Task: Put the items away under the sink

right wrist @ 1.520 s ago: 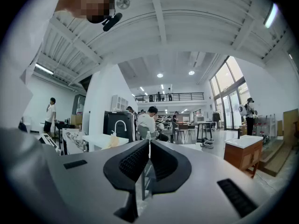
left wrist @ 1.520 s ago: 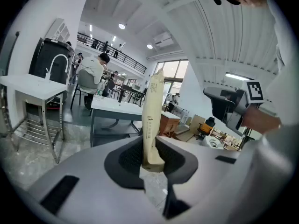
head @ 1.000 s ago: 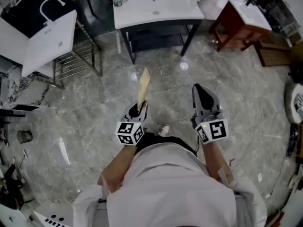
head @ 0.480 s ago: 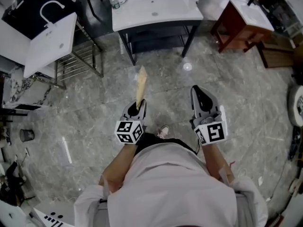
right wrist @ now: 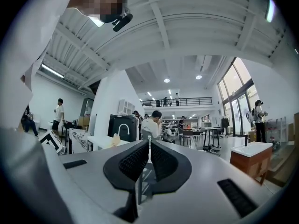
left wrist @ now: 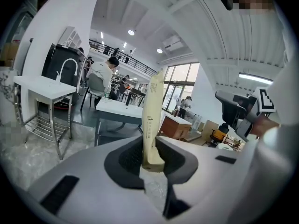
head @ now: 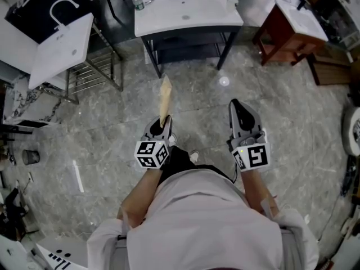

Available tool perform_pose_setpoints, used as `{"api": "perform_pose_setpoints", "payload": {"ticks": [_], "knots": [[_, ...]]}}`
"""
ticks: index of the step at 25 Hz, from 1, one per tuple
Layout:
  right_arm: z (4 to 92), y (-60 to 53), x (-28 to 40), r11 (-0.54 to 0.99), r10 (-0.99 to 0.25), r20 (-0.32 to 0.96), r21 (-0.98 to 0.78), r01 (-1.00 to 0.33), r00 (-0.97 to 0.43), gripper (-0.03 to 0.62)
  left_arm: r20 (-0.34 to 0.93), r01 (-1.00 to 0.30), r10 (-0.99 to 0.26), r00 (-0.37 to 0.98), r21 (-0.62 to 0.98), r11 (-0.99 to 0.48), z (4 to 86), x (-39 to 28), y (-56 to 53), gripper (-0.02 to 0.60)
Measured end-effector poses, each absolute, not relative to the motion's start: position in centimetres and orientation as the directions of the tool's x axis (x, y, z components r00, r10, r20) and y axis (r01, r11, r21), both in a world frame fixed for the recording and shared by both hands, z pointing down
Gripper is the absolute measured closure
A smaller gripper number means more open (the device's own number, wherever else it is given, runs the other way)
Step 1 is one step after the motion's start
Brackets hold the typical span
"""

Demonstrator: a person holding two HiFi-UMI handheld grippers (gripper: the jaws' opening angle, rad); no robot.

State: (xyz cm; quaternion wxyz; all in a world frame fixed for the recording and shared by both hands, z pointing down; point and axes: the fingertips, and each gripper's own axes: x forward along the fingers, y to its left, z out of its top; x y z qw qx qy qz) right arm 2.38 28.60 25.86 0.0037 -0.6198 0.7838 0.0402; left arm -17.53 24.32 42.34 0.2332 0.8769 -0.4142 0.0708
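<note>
The left gripper (head: 161, 127) clamps the tan pack (head: 165, 97) low, upright, seemingly for carrying to the far sink (head: 191, 13). The right gripper (head: 239, 112) is closed on nothing.

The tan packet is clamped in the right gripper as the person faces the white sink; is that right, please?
Not quite: the tan packet is clamped in the left gripper, not the right, as the left gripper view shows. The person does face the white sink.
</note>
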Motion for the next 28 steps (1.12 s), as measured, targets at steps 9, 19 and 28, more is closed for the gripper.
{"api": "perform_pose_setpoints", "payload": {"ticks": [9,19,28], "knots": [[26.5,27.1,4.2,0.191,-0.98,-0.037,0.063,-0.98,-0.194,0.553,0.309,-0.747,-0.685,0.66,0.372,-0.551,42.9,-16.2,21.2,0.522],[28.0,18.3,4.4,0.208,-0.978,0.013,0.052,-0.977,-0.208,0.553,0.322,-0.753,-0.687,0.652,0.379,-0.537,43.9,-15.9,13.4,0.522],[29.4,7.5,3.4,0.213,-0.975,0.078,0.049,-0.976,-0.209,0.553,0.351,-0.738,-0.652,0.672,0.39,-0.551,45.5,-15.9,2.7,0.522]]}}
